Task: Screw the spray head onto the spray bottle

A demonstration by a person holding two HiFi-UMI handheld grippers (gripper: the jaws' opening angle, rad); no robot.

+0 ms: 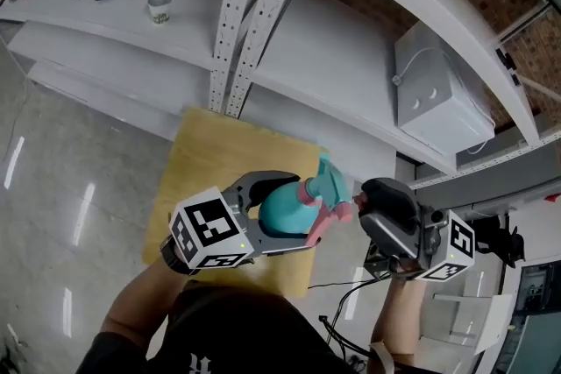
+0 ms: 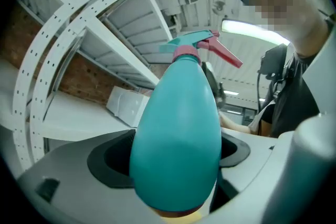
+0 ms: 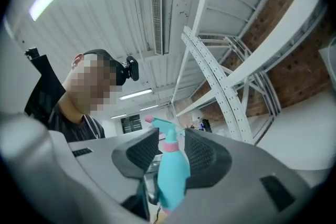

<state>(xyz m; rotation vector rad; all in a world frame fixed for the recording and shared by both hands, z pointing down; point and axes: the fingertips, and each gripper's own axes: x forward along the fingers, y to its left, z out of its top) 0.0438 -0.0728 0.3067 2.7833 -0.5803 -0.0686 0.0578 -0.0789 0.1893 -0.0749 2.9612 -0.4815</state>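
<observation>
1. Left hand-held gripper: jaws wide, clamping the body of the teal spray bottle, above the tabletop.
2. Spray head: seated on the bottle neck.
3. Right hand-held gripper: jaws half apart beside the trigger; contact unclear.

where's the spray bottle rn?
Head view, lower centre: the spray bottle is gripped in the left claw, above the wooden tabletop, with its spray head right beside the right claw.

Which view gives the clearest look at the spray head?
The left gripper view: the spray head stands whole above the bottle, with nozzle, collar and trigger clear. The head view shows it foreshortened from above; the right gripper view shows it small, past the jaws.
</observation>
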